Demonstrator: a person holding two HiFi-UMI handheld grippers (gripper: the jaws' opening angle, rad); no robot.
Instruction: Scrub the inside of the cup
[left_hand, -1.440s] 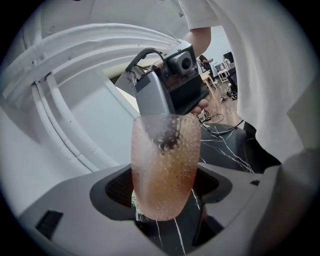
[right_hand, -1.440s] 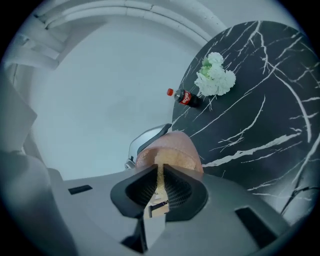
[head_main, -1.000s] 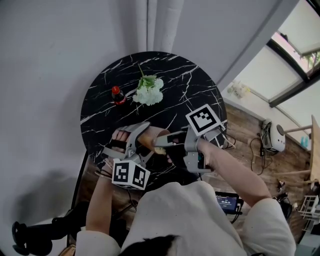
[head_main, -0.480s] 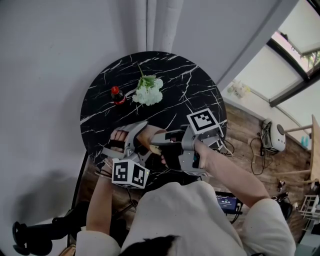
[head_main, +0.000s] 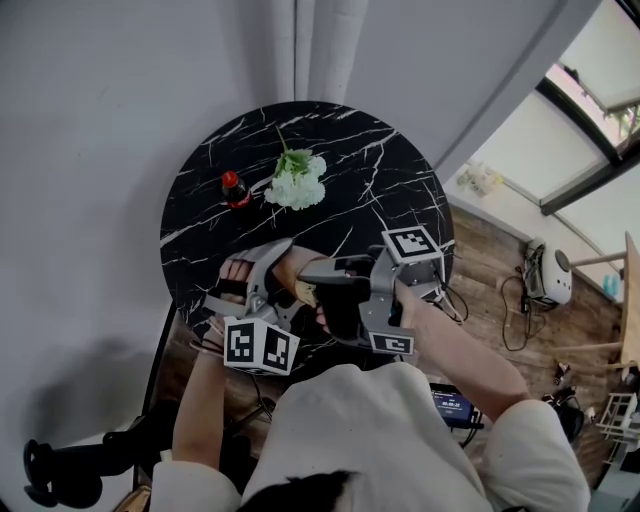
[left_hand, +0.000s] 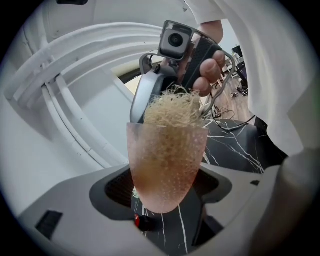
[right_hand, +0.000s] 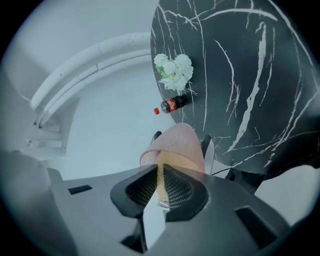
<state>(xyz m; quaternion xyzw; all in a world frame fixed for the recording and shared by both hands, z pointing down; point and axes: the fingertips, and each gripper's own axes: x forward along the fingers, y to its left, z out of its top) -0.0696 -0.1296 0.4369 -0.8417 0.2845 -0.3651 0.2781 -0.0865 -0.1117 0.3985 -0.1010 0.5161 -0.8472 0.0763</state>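
Gripping the cup (left_hand: 167, 155) low in our left tool (left_hand: 168, 192), over the near side of the tabletop (head_main: 380, 170) | right tool (right_hand: 160, 187), narrow, pinches the scrubber (left_hand: 172, 107) in the cup's mouth | we judge the cup light, thin-walled, slippery: squeeze gently.

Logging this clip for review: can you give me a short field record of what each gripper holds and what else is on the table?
left gripper: shut on the pink cup
right gripper: shut on the fibrous scrubber
scrubber position: pushed into the cup's mouth, fibres showing above the rim
surface: round black marbled table
other items: small bottle with a red cap, and white flowers beside it
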